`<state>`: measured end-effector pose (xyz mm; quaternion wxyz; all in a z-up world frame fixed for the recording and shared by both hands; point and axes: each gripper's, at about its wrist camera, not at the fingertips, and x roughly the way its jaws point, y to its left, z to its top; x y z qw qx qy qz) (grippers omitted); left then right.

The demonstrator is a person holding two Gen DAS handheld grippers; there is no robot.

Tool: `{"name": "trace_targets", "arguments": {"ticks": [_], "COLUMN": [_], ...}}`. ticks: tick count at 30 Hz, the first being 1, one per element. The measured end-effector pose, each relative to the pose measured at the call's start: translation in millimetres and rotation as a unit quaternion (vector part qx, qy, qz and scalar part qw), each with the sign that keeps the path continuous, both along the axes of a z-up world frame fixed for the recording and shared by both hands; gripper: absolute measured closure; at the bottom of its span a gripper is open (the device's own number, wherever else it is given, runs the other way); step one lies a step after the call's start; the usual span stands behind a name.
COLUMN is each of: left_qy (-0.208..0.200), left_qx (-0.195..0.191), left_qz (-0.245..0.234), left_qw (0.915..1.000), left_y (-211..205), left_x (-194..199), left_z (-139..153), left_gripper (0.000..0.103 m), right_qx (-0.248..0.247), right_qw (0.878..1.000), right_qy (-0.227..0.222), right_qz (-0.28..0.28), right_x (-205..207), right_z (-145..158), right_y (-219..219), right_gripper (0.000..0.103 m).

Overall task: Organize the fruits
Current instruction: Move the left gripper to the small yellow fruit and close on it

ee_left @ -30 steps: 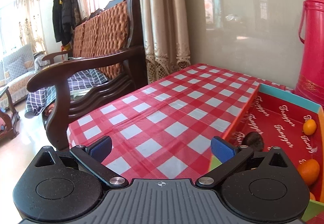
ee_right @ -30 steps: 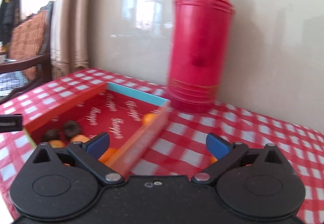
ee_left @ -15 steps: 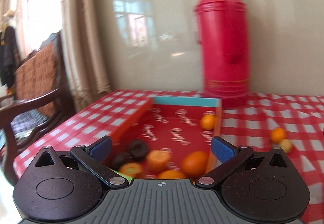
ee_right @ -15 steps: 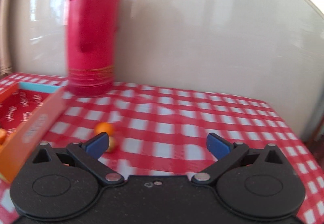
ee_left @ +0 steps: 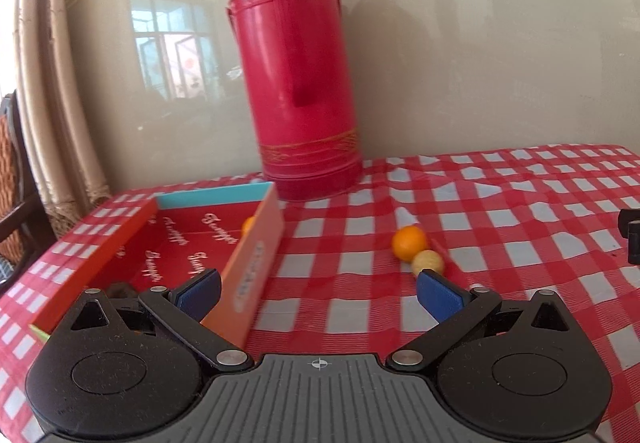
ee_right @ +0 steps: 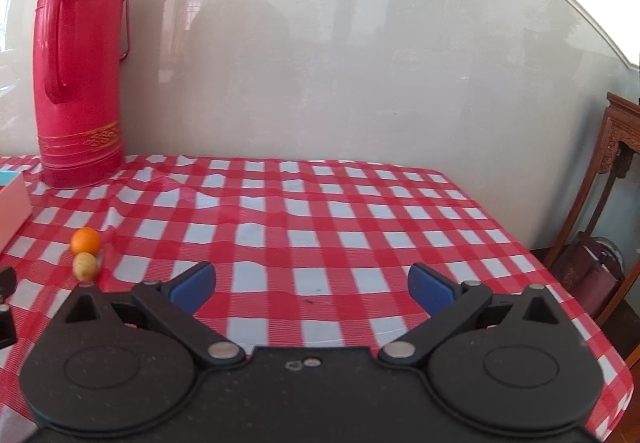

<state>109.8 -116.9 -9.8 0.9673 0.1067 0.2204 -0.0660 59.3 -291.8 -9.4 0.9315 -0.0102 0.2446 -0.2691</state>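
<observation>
A small orange [ee_left: 409, 241] and a pale yellow fruit [ee_left: 428, 262] lie touching on the checked tablecloth, to the right of a red open box [ee_left: 262, 243]. The box holds one orange [ee_left: 248, 223] at the back and dark fruit [ee_left: 120, 289] in front. My left gripper [ee_left: 318, 295] is open and empty, over the box's right wall, its right fingertip close to the yellow fruit. My right gripper [ee_right: 312, 289] is open and empty over bare cloth. The orange [ee_right: 85, 241] and yellow fruit [ee_right: 85, 265] lie to its left.
A tall red thermos [ee_left: 298, 75] stands behind the box against the glossy wall; it also shows in the right wrist view [ee_right: 78, 59]. The table's right edge [ee_right: 560, 283] drops off beside a wooden stand [ee_right: 612, 211]. A chair and curtain are at far left [ee_left: 24, 147].
Both grippers have swung to the right. The left view went from the chair to the box and loose fruits. The right view left the box for bare cloth. Jaws stayed open.
</observation>
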Motion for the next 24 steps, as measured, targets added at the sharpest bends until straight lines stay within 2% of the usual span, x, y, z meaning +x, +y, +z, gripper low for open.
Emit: {"name": "trace_targets", "arguments": {"ticks": [6, 12, 13, 15, 22, 23, 24], "left_qy": [0.002, 0.018, 0.019, 0.027, 0.052, 0.053, 0.057], "left_qx": [-0.012, -0.015, -0.016, -0.017, -0.037, -0.035, -0.034], "left_qz": [-0.023, -0.025, -0.022, -0.020, -0.006, -0.008, -0.012], "left_qw": [0.9997, 0.9994, 0.9994, 0.9993, 0.9979, 0.9979, 0.9978], "left_y": [-22.5, -44.6, -46.8, -50.6, -49.2, -50.4, -52.2], "left_x": [3.0, 19.9, 23.0, 28.6, 42.9, 43.6, 44.7], "left_z": [-2.5, -7.4, -8.3, -10.6, -17.8, -18.6, -19.4], "left_gripper": [0.000, 0.001, 0.003, 0.020, 0.021, 0.024, 0.033], "right_qx": [0.009, 0.027, 0.030, 0.037, 0.048, 0.046, 0.045], "right_qw": [1.000, 0.999, 0.999, 0.999, 0.998, 0.998, 0.998], "right_qy": [-0.007, -0.020, -0.023, -0.026, -0.041, -0.042, -0.042], "right_qz": [-0.003, -0.006, -0.005, -0.005, 0.002, 0.002, 0.001], "right_x": [-5.8, -12.0, -12.3, -13.0, -16.7, -16.3, -15.6], "right_z": [1.1, 3.0, 3.4, 3.5, 6.5, 6.8, 6.8], "right_y": [-7.9, -17.1, -18.3, -19.9, -21.2, -20.0, -19.4], "right_gripper": [0.006, 0.006, 0.006, 0.006, 0.006, 0.006, 0.006]}}
